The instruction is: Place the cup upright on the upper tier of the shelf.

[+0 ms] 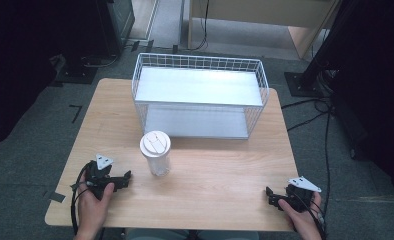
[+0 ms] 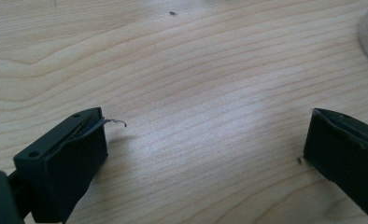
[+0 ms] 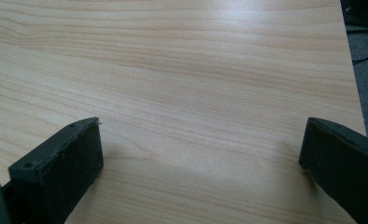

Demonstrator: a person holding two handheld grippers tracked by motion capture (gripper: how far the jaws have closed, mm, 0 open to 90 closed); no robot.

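From the high view: left gripper (image 1: pixel 126 178) low at the table's (image 1: pixel 220 175) near-left corner, a clear cup (image 1: pixel 156 154) with a white lid upright just beside it at centre-left, a white wire shelf rack (image 1: pixel 200 95) behind, right gripper (image 1: pixel 269 196) at the near-right corner. Closer in, from the left gripper view: jaws spread wide over bare wood grain, a curved sliver of the cup's clear wall at the upper right edge. From the right gripper view: jaws likewise wide apart, gripping nothing, the table edge and grey floor (image 3: pixel 366 70) at the right.
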